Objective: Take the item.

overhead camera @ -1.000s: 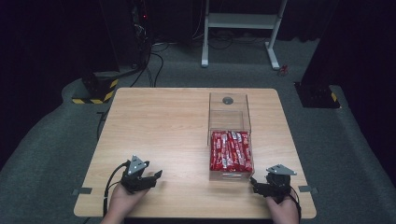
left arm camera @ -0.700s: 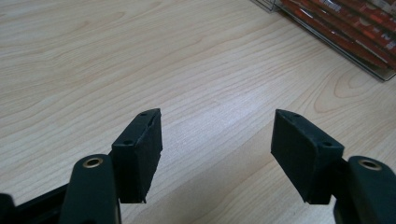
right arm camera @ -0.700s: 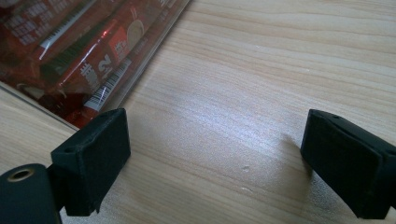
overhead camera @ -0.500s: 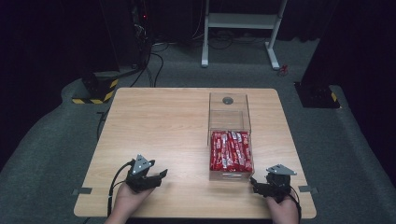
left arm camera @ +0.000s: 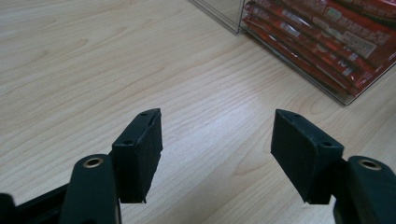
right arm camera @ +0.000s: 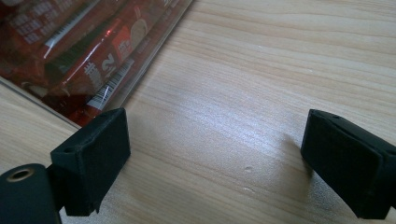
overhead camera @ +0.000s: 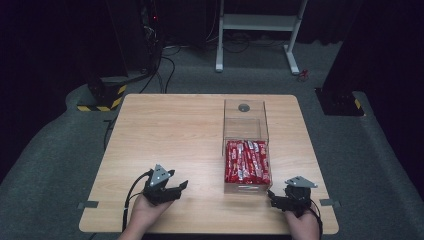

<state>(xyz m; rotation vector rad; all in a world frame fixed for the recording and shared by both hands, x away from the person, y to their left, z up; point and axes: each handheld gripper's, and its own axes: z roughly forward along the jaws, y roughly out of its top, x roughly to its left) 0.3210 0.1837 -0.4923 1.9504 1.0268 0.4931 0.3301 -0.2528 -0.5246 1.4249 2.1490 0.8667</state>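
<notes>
Red snack packets (overhead camera: 247, 161): a tight stack of long wrappers lying flat in the near half of a clear plastic box (overhead camera: 245, 116), right of centre on the wooden table (overhead camera: 170, 130). White print and barcodes show on the wrappers in the right gripper view (right arm camera: 70, 51). In the left gripper view the stack (left arm camera: 327, 32) sits at the upper right behind the clear wall.

Clear plastic box, far half: bare except for a small dark round spot (overhead camera: 244, 107) near its far end.

Left gripper (overhead camera: 176, 188): held in the person's left hand (overhead camera: 145, 212) at the near left of the table, jaws spread wide with nothing between them (left arm camera: 217, 144), pointing toward the box and well apart from it. Cable trails back from it toward the near table edge.

Right gripper (overhead camera: 274, 196): held in the right hand (overhead camera: 300, 225) at the near right corner, just beside the near end of the box. Jaws wide apart over bare wood (right arm camera: 215, 154), gripping nothing; its left pad (right arm camera: 100, 154) lies close to the box wall.
</notes>
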